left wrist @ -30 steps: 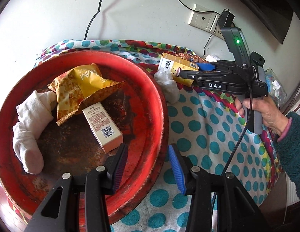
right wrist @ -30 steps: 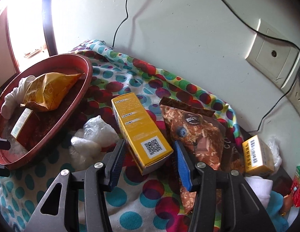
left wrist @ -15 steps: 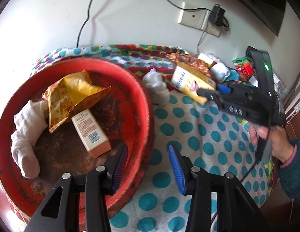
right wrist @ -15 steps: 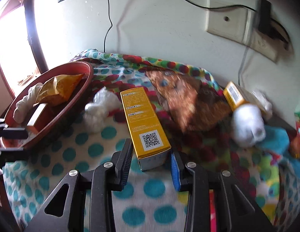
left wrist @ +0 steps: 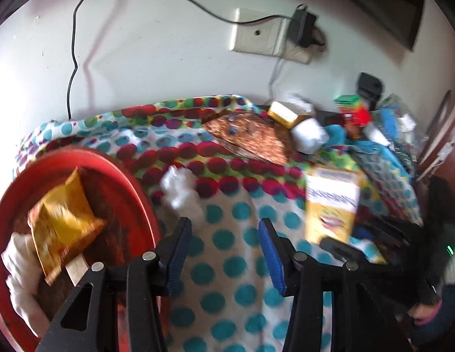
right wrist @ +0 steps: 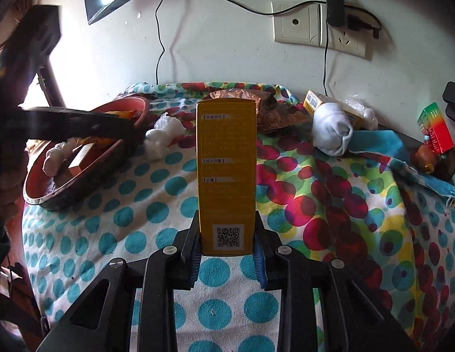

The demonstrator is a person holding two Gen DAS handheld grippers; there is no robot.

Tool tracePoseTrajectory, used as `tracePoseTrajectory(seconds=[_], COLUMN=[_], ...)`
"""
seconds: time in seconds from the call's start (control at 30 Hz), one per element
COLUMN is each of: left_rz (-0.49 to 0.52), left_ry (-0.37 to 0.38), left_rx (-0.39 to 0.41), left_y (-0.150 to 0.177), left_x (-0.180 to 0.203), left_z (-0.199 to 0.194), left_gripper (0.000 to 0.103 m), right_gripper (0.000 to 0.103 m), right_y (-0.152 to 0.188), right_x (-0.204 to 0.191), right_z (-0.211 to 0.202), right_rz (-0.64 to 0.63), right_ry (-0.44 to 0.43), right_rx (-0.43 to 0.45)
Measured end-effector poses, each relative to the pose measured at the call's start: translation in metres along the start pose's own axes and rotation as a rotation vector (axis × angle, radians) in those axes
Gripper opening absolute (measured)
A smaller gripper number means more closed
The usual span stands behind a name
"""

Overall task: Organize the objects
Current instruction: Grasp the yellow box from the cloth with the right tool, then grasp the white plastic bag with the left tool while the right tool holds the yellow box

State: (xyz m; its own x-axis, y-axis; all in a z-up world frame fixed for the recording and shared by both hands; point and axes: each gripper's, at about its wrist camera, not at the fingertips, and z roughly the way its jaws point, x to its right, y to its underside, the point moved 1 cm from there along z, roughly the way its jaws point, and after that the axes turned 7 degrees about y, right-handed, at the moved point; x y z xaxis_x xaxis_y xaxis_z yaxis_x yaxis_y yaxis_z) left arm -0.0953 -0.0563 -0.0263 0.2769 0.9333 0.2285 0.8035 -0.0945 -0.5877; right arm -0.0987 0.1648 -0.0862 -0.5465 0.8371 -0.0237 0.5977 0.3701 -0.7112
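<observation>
My right gripper (right wrist: 227, 252) is shut on a tall yellow box (right wrist: 226, 173) with a QR code and holds it lifted above the dotted cloth; the box also shows in the left wrist view (left wrist: 331, 205). My left gripper (left wrist: 224, 252) is open and empty over the cloth, just right of the red tray (left wrist: 130, 182). The tray (right wrist: 83, 187) holds a yellow snack bag (left wrist: 63, 223), a white sock (left wrist: 19, 278) and a small box (left wrist: 76, 267). A crumpled white plastic bag (left wrist: 180, 190) lies beside the tray.
A brown snack bag (right wrist: 274, 111), a rolled white sock (right wrist: 331, 135), a small yellow box (right wrist: 315, 101) and a red-green box (right wrist: 435, 129) lie at the back by the wall. Wall sockets with cables (right wrist: 318, 29) are above. The cloth edge drops at the front left.
My right gripper closed on the yellow box and lifted it up off the cloth. My left gripper swung right, away from over the red tray.
</observation>
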Motion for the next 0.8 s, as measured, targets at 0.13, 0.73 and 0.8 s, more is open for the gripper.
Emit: tracePoseTrajectory(seconds=[0.13,0.73,0.8], left_rz=[-0.041,-0.116,-0.127], left_ry=[-0.021,-0.144,-0.120], left_rx=[-0.025,-0.095,-0.103], left_y=[-0.016,-0.027,-0.026], left_x=[-0.011,-0.034,-0.034], left_z=[0.018,0.072,0.072], left_gripper=[0.049,0.047,0.031], right_gripper=[0.028,0.028,0.028], right_y=[0.000,0.004,0.004], right_x=[0.000,-0.001,-0.003], right_z=[0.000,0.003,0.003], right_rz=[0.010,0.052,0.041], right_ry=[-0.024,-0.030,-0.023], right_rx=[0.009,-0.011,-0.012])
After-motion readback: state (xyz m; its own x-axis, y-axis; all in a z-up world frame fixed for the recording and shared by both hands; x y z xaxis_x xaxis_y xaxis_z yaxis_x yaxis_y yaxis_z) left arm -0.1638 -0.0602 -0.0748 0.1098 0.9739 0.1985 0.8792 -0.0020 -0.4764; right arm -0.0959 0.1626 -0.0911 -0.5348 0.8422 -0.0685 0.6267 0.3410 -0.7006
